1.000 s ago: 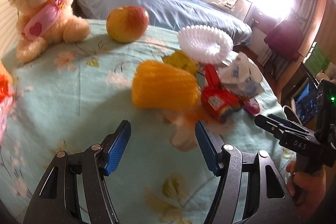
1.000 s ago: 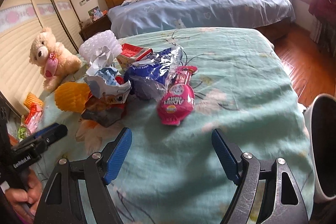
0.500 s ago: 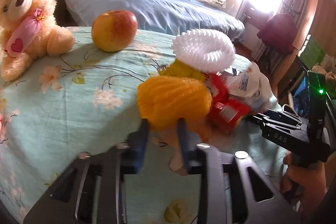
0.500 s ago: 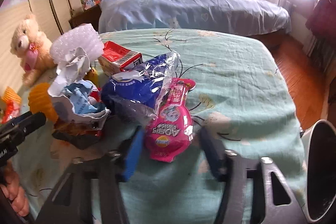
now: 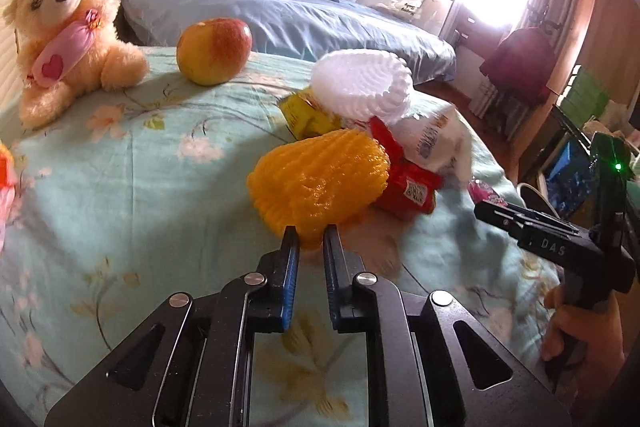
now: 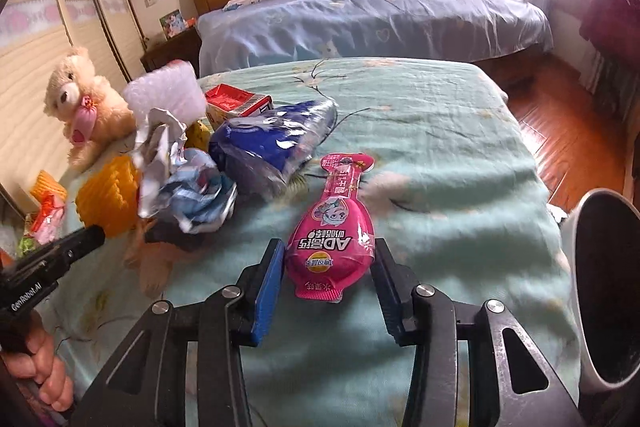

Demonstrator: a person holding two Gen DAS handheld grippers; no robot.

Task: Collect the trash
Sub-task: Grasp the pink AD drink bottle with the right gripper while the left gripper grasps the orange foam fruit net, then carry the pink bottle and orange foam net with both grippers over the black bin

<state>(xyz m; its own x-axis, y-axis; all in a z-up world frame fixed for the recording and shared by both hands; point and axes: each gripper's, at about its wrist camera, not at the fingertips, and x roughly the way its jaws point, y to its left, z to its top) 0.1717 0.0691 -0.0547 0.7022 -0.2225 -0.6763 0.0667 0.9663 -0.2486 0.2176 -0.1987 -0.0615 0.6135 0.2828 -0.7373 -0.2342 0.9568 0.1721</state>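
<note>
The squishy orange foam fruit net (image 5: 320, 183), all ribbed mesh, is pinched at its near edge by the left gripper (image 5: 308, 239), whose jaws are closed down to a thin gap on it. It's parked just in front of the white foam net (image 5: 362, 85) and touching a glossy red wrapper (image 5: 408, 183) on the floral teal bedspread (image 5: 120, 187). Off to the right of that orange net, the shiny pink bottle-shaped pouch (image 6: 334, 227) is clamped flat between the blue pads of the right gripper (image 6: 330, 253), next to a crinkly blue plastic bag (image 6: 272, 143).
</note>
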